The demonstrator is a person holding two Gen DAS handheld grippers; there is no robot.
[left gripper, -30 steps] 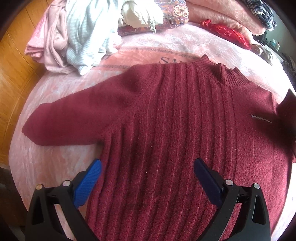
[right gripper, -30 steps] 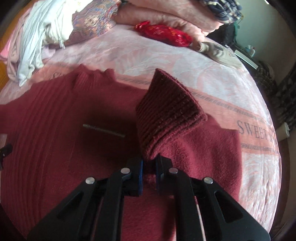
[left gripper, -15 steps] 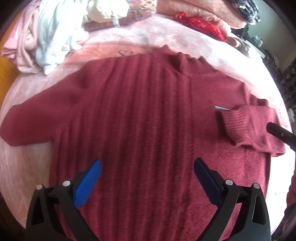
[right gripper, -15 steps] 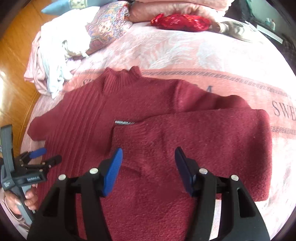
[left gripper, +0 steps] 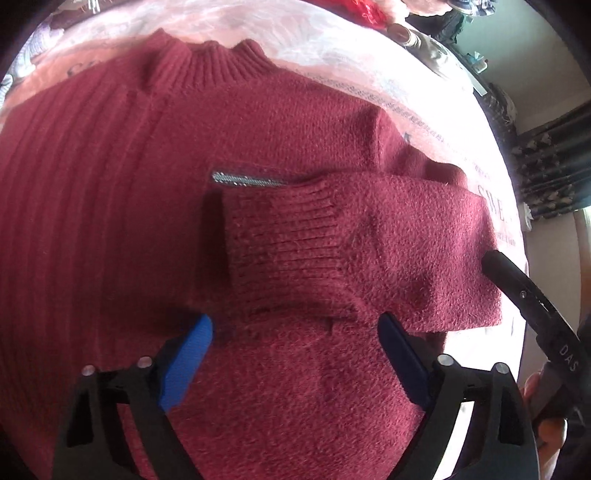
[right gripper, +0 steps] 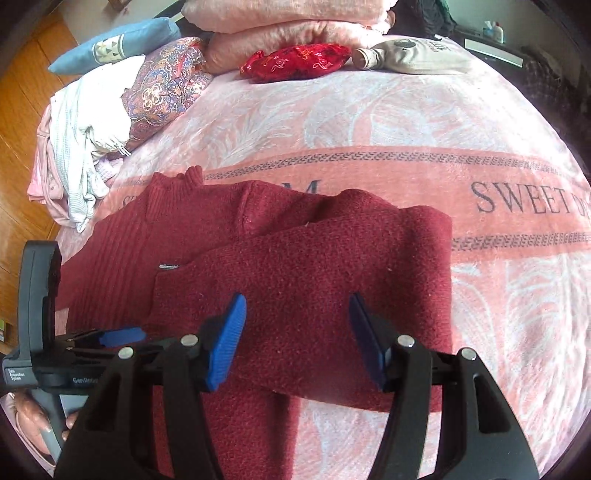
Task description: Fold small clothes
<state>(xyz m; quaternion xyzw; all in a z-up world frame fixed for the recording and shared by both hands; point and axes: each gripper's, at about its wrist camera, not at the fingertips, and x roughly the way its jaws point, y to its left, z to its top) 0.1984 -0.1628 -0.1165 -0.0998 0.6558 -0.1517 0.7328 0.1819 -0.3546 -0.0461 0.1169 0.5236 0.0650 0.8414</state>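
A dark red knit sweater lies flat on the pink bedspread, collar away from me. Its right sleeve is folded across the chest, ribbed cuff just below a small silver bar. My left gripper is open and empty, low over the sweater just below the cuff. My right gripper is open and empty over the folded sleeve; one arm of it shows in the left wrist view. The left gripper shows in the right wrist view. The left sleeve is out of view.
A pile of white and pink clothes and patterned and blue pillows lie at the back left. Folded pink blankets, a red pouch and a beige item line the far edge. Wooden floor lies left.
My right gripper laid the sleeve cuff across the chest, opened and drew back. My left gripper moved right and closer, to just below the cuff.
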